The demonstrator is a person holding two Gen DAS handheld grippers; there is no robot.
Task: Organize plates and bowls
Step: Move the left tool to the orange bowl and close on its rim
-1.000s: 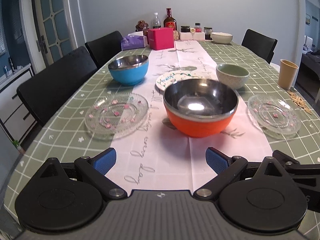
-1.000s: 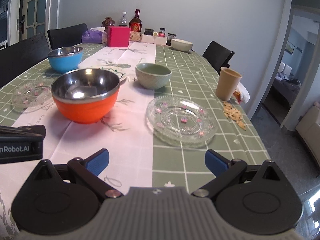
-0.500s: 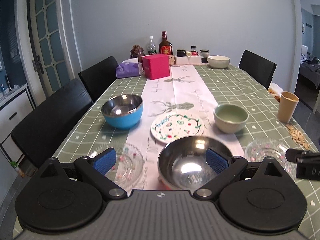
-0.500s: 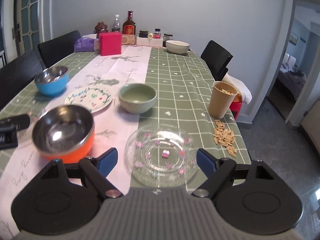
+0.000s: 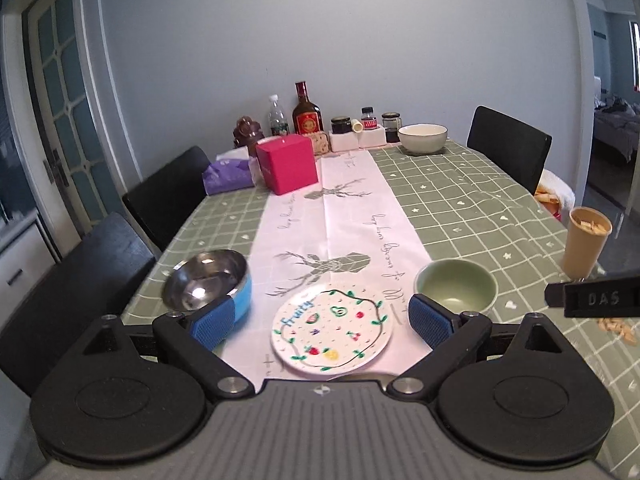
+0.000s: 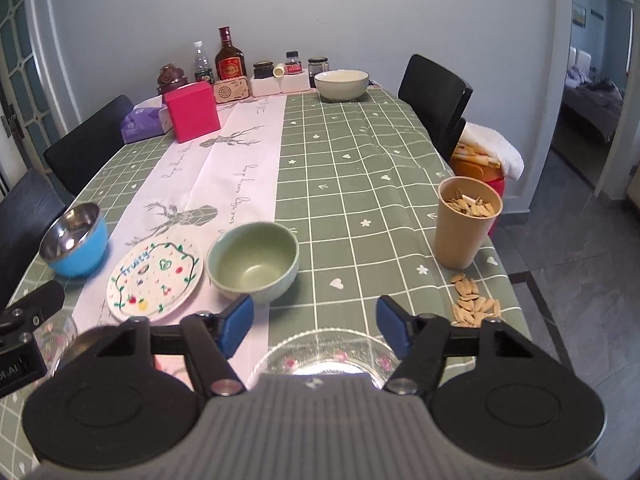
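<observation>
1. Reading across the round white ceramic plate [image 5: 331,330], the blue hand-painted word "Fruity" stands out among small painted fruits and a green vine ring; the plate lies on the pale pink table runner [image 5: 344,220].
2. Grey cursive script runs along the runner's edges beside printed deer heads, but only scraps like "every day" can be made out.
3. White letters "DAS" show on a black bar [image 5: 596,299] at the right edge of the left wrist view; the rest of the word is cut off.
4. The dark liquor bottle's [image 6: 229,56] red label is too small to read.
5. The left gripper [image 5: 320,318] has its blue-padded jaws wide apart with nothing pressed between them; the plate lies below the gap.
6. The right gripper [image 6: 314,322] is closing its jaws, pads touching nothing.
7. A clear glass plate with pink flecks [image 6: 324,354] sits under the right gripper, mostly hidden by its body.
8. The blue bowl with a steel inside [image 6: 74,242] is left of the painted plate, and the pale green ceramic bowl [image 6: 254,262] is just to the plate's right.
9. A second glass plate [image 6: 60,338] and an orange edge at lower left are barely visible.
10. The tan cup [image 6: 464,222] holds seed shells, with more scattered beside it.
</observation>
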